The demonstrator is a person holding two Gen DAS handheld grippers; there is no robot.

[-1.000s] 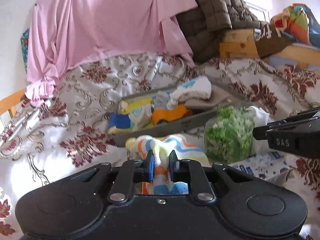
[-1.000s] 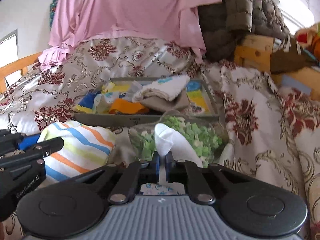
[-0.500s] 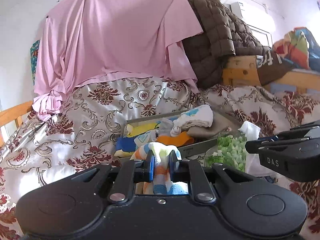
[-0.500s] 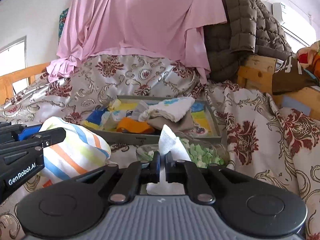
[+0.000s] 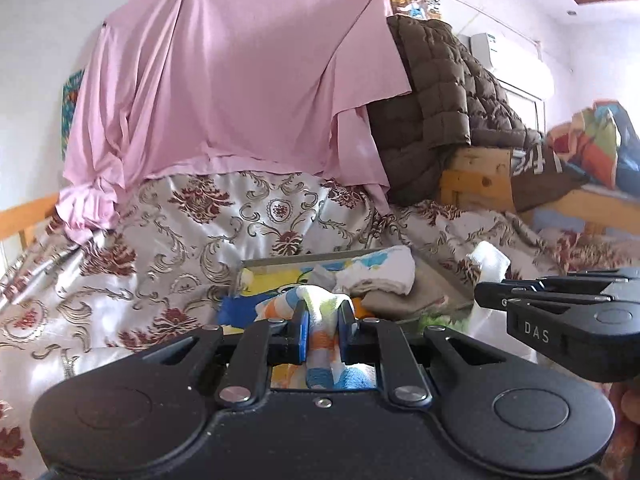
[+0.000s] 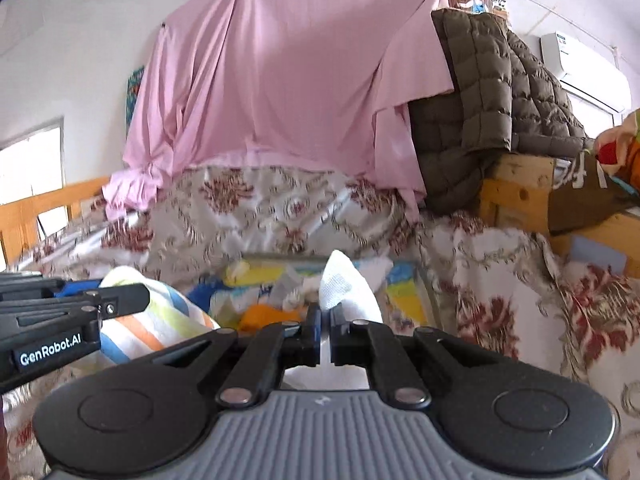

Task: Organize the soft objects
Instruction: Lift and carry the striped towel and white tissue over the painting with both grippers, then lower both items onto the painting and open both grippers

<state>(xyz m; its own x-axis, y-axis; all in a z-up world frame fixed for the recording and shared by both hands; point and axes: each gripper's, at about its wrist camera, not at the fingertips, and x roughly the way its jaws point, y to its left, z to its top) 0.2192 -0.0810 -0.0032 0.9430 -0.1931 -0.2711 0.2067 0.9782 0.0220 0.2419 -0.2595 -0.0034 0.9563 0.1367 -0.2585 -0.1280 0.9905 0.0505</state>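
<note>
My left gripper point(image 5: 323, 320) is shut on a towel striped orange, blue, yellow and white point(image 5: 320, 340), which bunches between its blue pads. In the right wrist view that striped towel point(image 6: 160, 320) hangs at the left under the left gripper point(image 6: 120, 300). My right gripper point(image 6: 325, 320) is shut on a white cloth point(image 6: 344, 288) that sticks up past its fingers. The left wrist view shows the right gripper point(image 5: 520, 300) at the right with the white cloth point(image 5: 486, 260) above its tips. Both are held above a grey tray point(image 5: 304, 258) holding several folded cloths.
The tray point(image 6: 424, 292) lies on a bed with a red-flowered cover point(image 5: 180, 248). A bag of green pieces point(image 5: 434, 320) peeks out beside the tray. A pink sheet point(image 5: 240, 80) and brown quilted jacket point(image 5: 432, 112) hang behind. Wooden bed frame point(image 6: 516, 192) at right.
Both grippers have risen and tipped upward, each keeping its grip. The tray and the green bag have dropped lower in both views, and more of the wall shows.
</note>
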